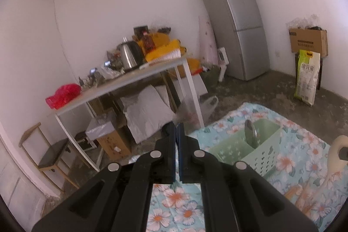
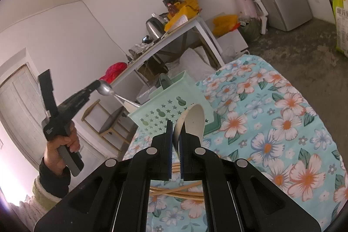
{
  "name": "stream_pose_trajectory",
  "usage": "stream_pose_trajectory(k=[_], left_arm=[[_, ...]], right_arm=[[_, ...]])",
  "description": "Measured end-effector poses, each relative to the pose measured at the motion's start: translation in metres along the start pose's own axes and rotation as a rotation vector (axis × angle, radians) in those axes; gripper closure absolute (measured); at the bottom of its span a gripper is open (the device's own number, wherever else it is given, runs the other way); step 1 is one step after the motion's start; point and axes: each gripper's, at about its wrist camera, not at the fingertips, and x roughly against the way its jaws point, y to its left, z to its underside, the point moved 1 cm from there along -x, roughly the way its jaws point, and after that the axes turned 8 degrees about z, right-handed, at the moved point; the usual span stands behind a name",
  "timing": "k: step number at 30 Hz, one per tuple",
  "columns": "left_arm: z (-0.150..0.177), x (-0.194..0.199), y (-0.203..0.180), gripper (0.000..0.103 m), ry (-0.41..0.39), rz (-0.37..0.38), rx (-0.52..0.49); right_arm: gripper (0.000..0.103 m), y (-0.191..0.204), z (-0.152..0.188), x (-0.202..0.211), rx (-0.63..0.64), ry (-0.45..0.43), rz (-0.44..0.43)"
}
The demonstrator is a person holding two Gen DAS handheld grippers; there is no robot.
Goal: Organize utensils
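Utensils and holders, counted

One green caddy near the floral cloth's far-left corner; two metal spoons, one white ceramic spoon, several chopsticks at the near edge, number unclear.

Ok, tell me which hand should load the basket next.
Right, probably: the right gripper is shut on the white spoon close to the green basket, while the left gripper is shut with nothing in it.
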Motion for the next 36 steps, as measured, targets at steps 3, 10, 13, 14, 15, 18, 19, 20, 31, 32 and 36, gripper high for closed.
stream_pose_trajectory(k=[3,10,13,14,15,18,19,20,31,32,36], left_arm=[[0.006,-0.016,-0.004,0.101,0.054,0.034,0.02],[0.016,-0.039,-0.005,0.1,0.125,0.098,0.078],[0.016,-0.041,-0.004,0.096,0.129,0.121,0.115],[0.016,-0.04,-0.002,0.093,0.126,0.126,0.127],[0.016,-0.039,-0.001,0.09,0.121,0.132,0.144],[0.017,-0.031,0.006,0.085,0.091,0.15,0.196],[0.017,-0.026,0.009,0.084,0.075,0.156,0.213],[0.017,-0.02,0.012,0.081,0.051,0.164,0.234],[0.059,0.042,0.04,0.063,-0.074,0.166,0.406],[0.063,0.045,0.041,0.061,-0.073,0.169,0.413],[0.086,0.058,0.037,0.053,-0.069,0.182,0.442]], right_arm=[[0.1,0.0,0.0,0.0,0.0,0.0,0.001],[0.1,-0.004,-0.003,0.001,-0.001,0.002,-0.012],[0.1,-0.003,-0.002,0.001,0.012,0.005,-0.014],[0.1,-0.003,-0.002,0.002,0.014,0.005,-0.015],[0.1,-0.003,-0.003,0.002,0.017,0.005,-0.015],[0.1,0.0,-0.004,0.007,0.023,0.0,-0.02],[0.1,0.001,-0.005,0.009,0.028,-0.004,-0.021],[0.1,0.003,-0.005,0.011,0.034,-0.009,-0.018],[0.1,0.046,-0.061,0.042,0.115,-0.136,-0.148],[0.1,0.05,-0.068,0.043,0.119,-0.151,-0.166],[0.1,0.073,-0.106,0.039,0.16,-0.257,-0.247]])
